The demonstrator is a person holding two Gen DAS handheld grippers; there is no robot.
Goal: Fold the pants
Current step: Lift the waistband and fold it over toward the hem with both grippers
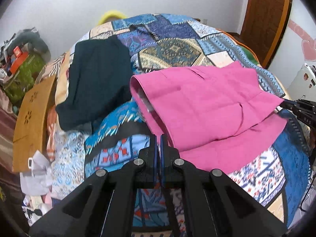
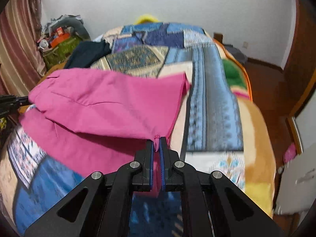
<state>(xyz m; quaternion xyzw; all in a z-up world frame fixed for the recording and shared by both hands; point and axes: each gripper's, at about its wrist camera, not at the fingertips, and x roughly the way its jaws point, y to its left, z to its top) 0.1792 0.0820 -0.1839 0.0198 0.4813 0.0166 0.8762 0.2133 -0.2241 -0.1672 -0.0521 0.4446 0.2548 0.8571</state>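
Pink pants [image 1: 207, 106] lie partly lifted over a patchwork bedspread [image 1: 177, 49]; they also show in the right wrist view [image 2: 110, 102]. My left gripper [image 1: 158, 138] is shut on the near edge of the pink fabric, jaws nearly together. My right gripper [image 2: 157, 140] is shut on a pinch of the pink hem. The right gripper shows at the far right of the left wrist view [image 1: 280, 106], holding the pants' corner. The left gripper shows at the left edge of the right wrist view [image 2: 25, 99], at the pants' other end. The top layer is raised between both grippers.
A dark teal garment [image 1: 98, 79] lies on the bed at the left [image 2: 88, 53]. A wooden bed board [image 1: 33, 118] and cluttered bags [image 1: 21, 69] stand at the left. A wooden door [image 1: 266, 19] is at the back right. Bare floor [image 2: 272, 98] lies right of the bed.
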